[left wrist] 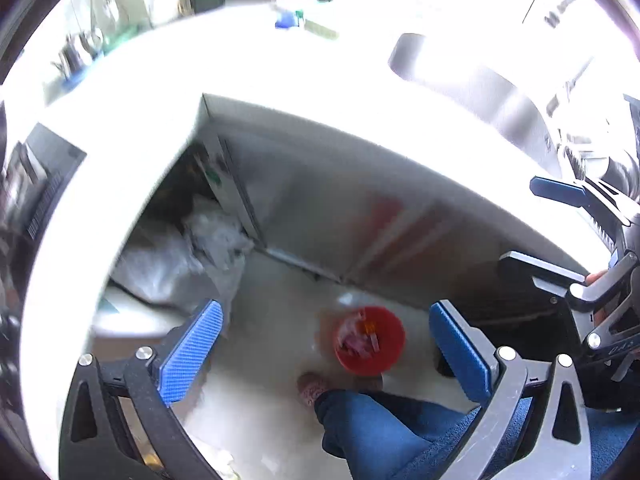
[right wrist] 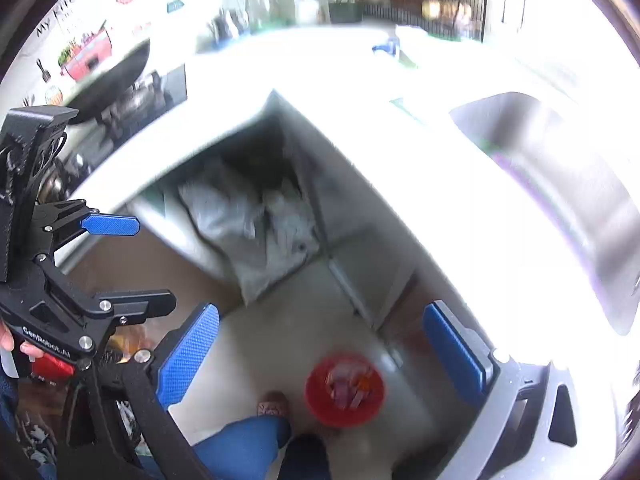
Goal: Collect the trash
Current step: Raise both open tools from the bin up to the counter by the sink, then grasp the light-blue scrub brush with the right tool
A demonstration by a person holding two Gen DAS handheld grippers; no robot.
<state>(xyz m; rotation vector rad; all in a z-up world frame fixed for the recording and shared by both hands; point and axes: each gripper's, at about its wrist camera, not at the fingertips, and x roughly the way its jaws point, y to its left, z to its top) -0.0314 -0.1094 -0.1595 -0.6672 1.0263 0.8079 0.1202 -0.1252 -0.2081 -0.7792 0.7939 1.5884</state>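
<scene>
A red bin [left wrist: 369, 340] stands on the floor below, holding several bits of pink and orange trash [left wrist: 360, 338]. It also shows in the right wrist view [right wrist: 344, 390]. My left gripper [left wrist: 326, 354] is open and empty, held high above the bin. My right gripper [right wrist: 320, 356] is open and empty too, also high above the bin. The right gripper shows at the right edge of the left wrist view [left wrist: 556, 232]. The left gripper shows at the left edge of the right wrist view [right wrist: 128, 264].
A white counter [left wrist: 280, 72] wraps around an open cabinet with grey plastic bags [left wrist: 208, 248] inside. A steel sink [right wrist: 560, 184] sits at the right. A wok [right wrist: 116, 76] and kitchen items stand at the back. The person's jeans leg [left wrist: 372, 428] and slipper [left wrist: 312, 388] are beside the bin.
</scene>
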